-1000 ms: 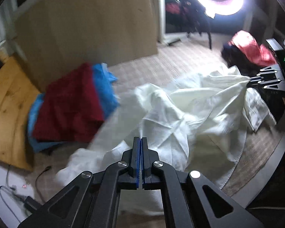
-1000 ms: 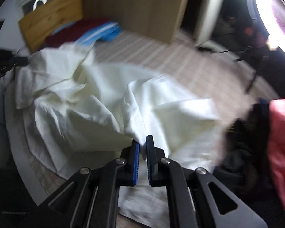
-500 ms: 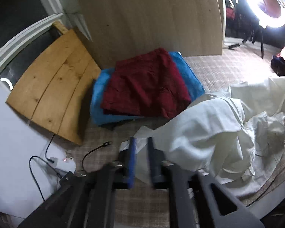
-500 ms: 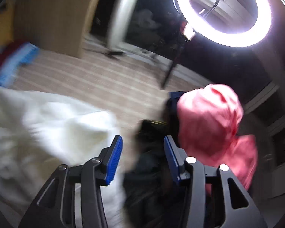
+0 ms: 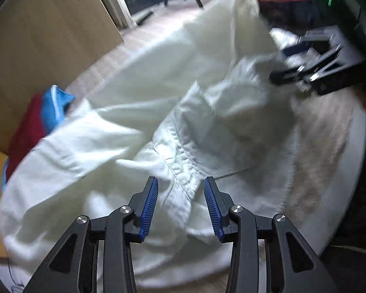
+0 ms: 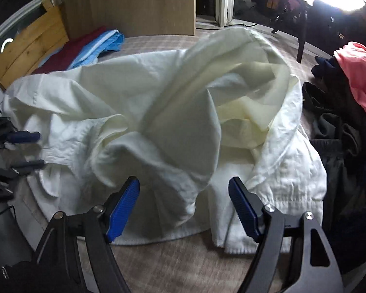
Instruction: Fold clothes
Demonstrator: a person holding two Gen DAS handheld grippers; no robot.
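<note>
I have both grippers, left (image 5: 180, 205) and right (image 6: 184, 207), released over the rumpled white garment (image 6: 158, 112); next, I'd pinch a hem.

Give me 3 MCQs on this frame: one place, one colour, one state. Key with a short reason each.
1. Where does the red-and-blue folded stack lie relative to the white garment, in the right wrist view?
A. Beyond it, to the left, by the wooden board
B. On top of it
C. Under the pink cloth

2. What colour is the cloth on the dark pile at the right?
A. Green
B. Pink
C. Yellow

3. How do the jaws of both grippers stand?
A. Both clamped on the garment
B. Left clamped, right apart
C. Both apart, holding nothing

Key: A, the stack sits at far left against the wooden board. B, the pink cloth tops the dark clothes. C, the left gripper and right gripper both show a wide gap between pads.
</note>
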